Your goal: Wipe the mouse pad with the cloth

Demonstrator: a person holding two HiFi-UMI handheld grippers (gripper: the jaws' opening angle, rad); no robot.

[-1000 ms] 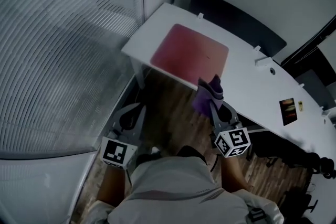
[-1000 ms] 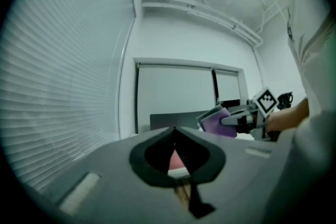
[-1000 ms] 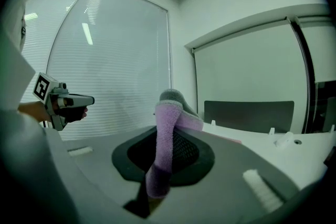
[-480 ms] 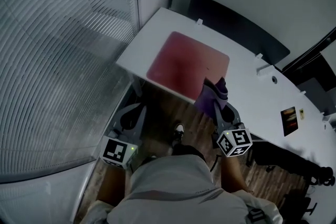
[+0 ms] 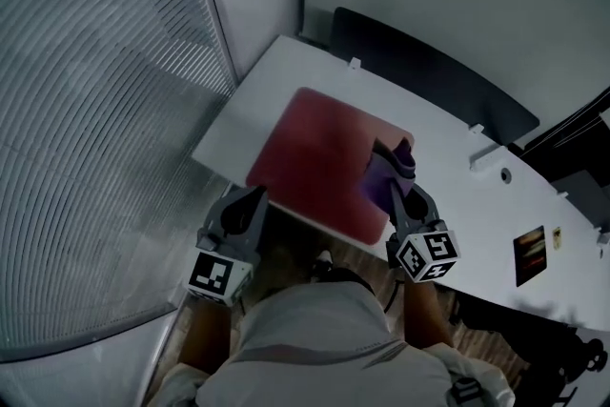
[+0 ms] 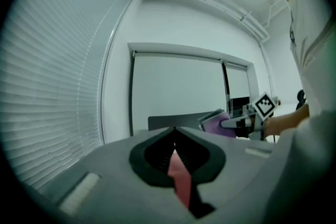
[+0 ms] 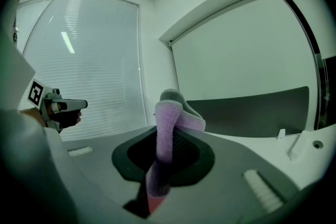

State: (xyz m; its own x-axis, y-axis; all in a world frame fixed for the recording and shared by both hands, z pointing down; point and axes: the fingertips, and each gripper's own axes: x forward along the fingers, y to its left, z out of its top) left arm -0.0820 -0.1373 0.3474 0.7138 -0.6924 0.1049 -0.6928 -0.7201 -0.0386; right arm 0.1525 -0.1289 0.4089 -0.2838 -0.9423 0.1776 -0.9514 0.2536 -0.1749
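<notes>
While right gripper (image 5: 394, 195) pinches cloth (image 5: 385, 169), over pad (image 5: 310, 152)

Right gripper (image 5: 395, 193) and cloth (image 5: 385, 170) now over mouse pad (image 5: 310, 157).

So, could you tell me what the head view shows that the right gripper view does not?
Only the head view shows the whole red mouse pad lying on the white desk, and the person's shirt. Only the right gripper view shows, close up, the right gripper with its fingers clamped on the purple cloth. Both show the cloth, the desk, the left gripper and the window blinds.
</notes>
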